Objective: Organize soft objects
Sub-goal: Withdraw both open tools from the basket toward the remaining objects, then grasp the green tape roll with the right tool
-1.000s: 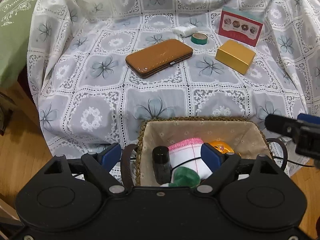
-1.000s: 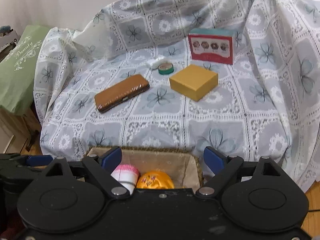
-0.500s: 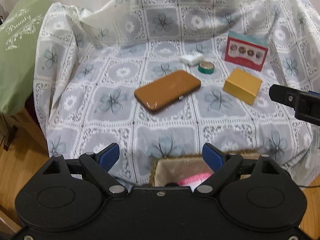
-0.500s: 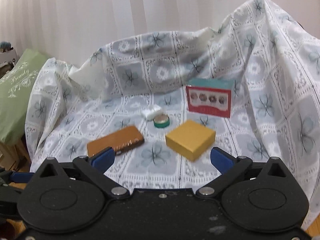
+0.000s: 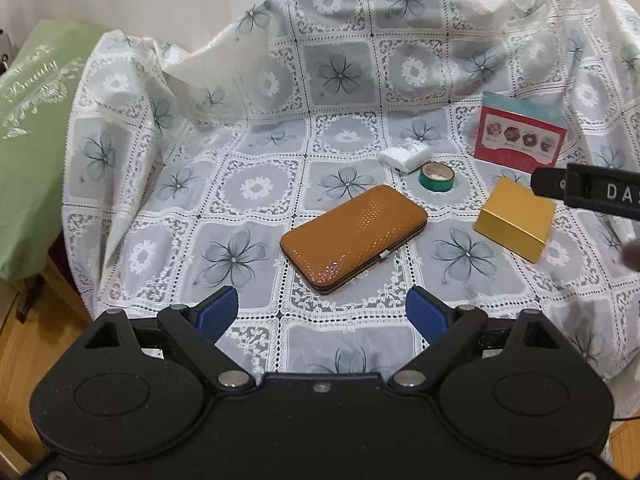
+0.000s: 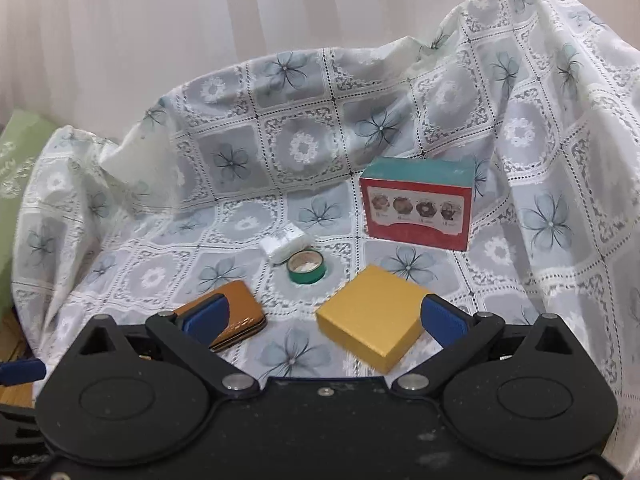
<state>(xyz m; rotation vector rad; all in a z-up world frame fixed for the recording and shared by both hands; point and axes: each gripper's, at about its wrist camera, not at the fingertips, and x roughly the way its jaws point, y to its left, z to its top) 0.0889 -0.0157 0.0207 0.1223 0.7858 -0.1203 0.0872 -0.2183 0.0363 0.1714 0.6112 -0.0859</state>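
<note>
Left wrist view: the only soft-looking thing left out is the white packet, at the back of the lace cloth beside the tape roll. Looks light and squishy with slick wrap, so I'd pinch it across the short middle. Wallet and gold box look rigid. Left tongs and right tongs both gape wide, holding nothing.

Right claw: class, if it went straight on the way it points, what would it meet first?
Probably the yellow box, which lies between the open right claw fingers' line; depth is uncertain.
</note>
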